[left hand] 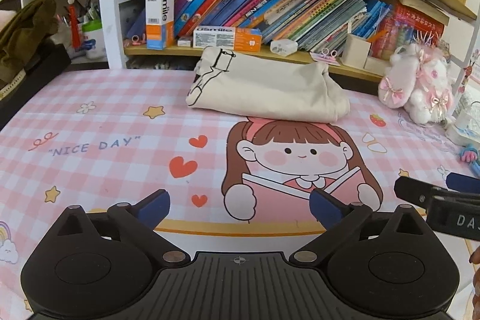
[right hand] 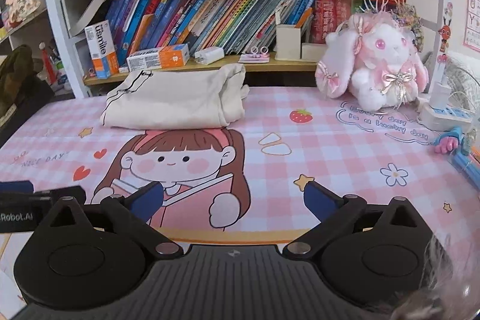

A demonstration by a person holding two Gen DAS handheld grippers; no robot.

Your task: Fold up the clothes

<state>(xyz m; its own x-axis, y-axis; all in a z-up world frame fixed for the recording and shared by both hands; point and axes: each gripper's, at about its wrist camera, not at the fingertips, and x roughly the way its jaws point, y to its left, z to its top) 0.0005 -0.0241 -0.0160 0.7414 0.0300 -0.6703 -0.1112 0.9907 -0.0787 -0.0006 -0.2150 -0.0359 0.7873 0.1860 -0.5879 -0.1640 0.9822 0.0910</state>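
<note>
- Lying at the far edge of the desk mat (left hand: pixel 120 116), just in front of the lower bookshelf (left hand: pixel 186 51), the cream garment (left hand: pixel 264 92) forms a compact, layered bundle with a black line print at its left end; the right wrist view shows the same garment (right hand: pixel 177 101) with stacked folded edges at its right end.
- Left gripper (left hand: pixel 240 207): jaws spread wide, nothing between them, hovering over the near part of the mat, well apart from the garment.
- Right gripper (right hand: pixel 232 198): jaws likewise wide and empty, just beside the left one; its fingertip enters the left view at the right edge.
- Assessment: the bundle fits either a garment already folded and set aside or one waiting to be laid out; the pictures do not settle which, so no particular move is prescribed.
- Handling judgement: soft cotton-like cloth of this kind will likely sag and let its layers slide if pinched at one point only; any grip should take all layers near an edge, with both grippers working level.
- Hazard: the plush rabbit (right hand: pixel 378 65) and power strip (right hand: pixel 444 113) stand near the garment's right side, and small boxes sit on the shelf directly behind; wide sweeps there risk a snag.
</note>
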